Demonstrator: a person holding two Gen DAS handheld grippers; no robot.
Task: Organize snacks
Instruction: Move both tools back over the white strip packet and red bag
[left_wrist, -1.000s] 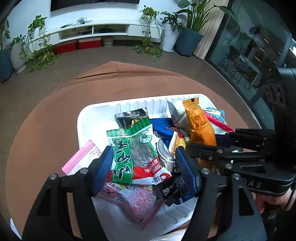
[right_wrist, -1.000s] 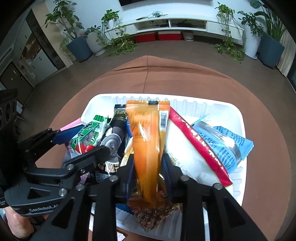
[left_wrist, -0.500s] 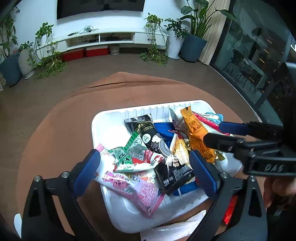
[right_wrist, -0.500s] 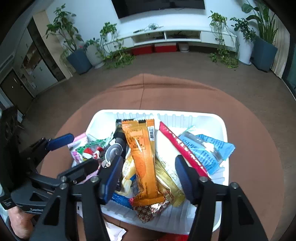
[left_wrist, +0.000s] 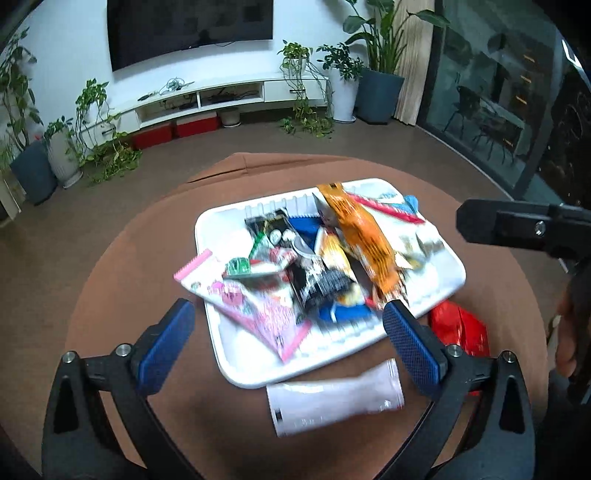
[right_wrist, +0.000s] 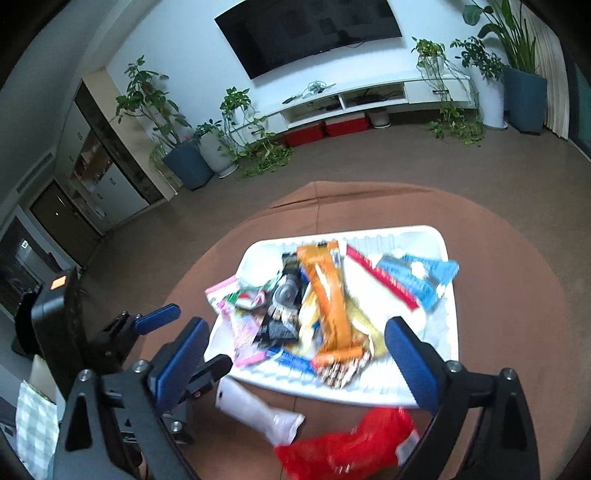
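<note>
Claws left and right, just opening, gape empty short of tray rim.

Motion blur smears the print on the snack packets in the white tray, and the red packet is unreadable, partly behind the right tongs.

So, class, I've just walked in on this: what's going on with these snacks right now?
A person is sorting snack packets with a hand-held tool in each hand. The white tray on the brown round table is piled with packets, an orange packet lying on top. Both the left tool and the right tool have just been opening; they now stand wide with nothing between them. A white packet and a red packet lie on the table beside the tray.
</note>
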